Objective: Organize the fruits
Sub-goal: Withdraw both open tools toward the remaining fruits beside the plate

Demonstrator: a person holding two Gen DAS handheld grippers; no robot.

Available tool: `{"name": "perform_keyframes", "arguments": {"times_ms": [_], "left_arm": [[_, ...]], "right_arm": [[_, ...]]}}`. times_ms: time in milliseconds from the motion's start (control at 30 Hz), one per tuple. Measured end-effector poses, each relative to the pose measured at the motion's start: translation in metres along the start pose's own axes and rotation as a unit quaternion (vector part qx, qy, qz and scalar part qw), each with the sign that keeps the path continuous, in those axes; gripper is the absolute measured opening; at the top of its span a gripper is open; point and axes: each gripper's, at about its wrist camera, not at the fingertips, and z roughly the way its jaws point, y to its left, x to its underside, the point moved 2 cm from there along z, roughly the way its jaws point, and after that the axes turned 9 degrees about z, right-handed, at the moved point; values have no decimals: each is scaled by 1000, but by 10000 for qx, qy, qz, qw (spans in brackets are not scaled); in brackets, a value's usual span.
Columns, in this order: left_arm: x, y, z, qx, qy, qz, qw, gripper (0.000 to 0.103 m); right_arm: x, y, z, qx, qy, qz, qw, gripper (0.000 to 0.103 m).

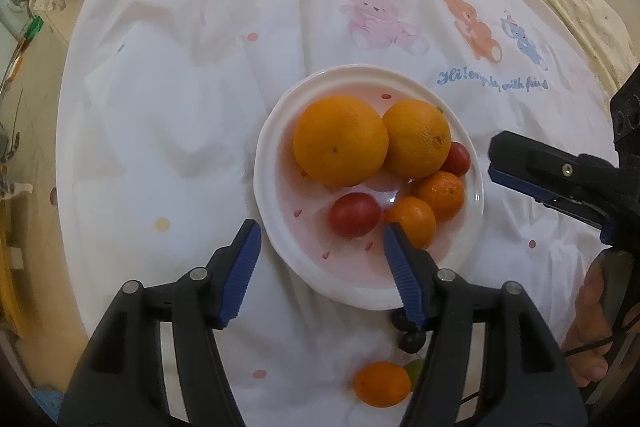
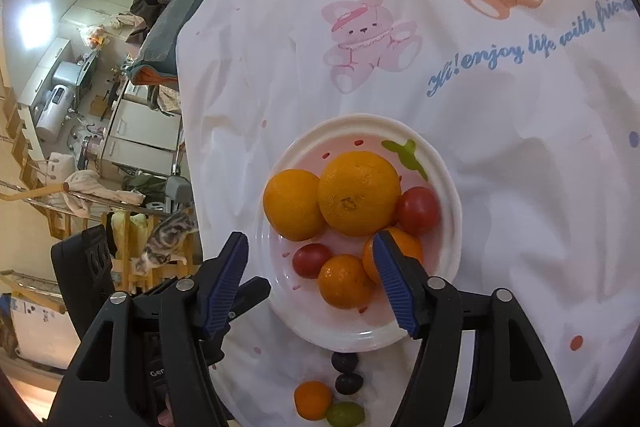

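A white plate on the white printed cloth holds two large oranges, two small mandarins and two red tomatoes. My left gripper is open and empty, hovering over the plate's near rim. My right gripper is open and empty above the plate; it also shows in the left wrist view at the right. On the cloth near the plate lie a small mandarin, a green fruit and two dark grapes.
The cloth covers a table whose left edge drops to a cluttered room with racks, clothes and a cat. A hand holds the right gripper's handle.
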Motion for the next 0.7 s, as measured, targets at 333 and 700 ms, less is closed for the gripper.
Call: {"name": "perform_keyframes", "arguments": {"times_ms": [333, 700], "left_arm": [[14, -4, -28, -73, -391, 25, 9992, 78], [41, 7, -77, 15, -741, -252, 9969, 78]], "right_arm": [[24, 14, -25, 228, -250, -386, 9987, 79], [57, 14, -54, 383, -402, -586, 9967, 81]]}}
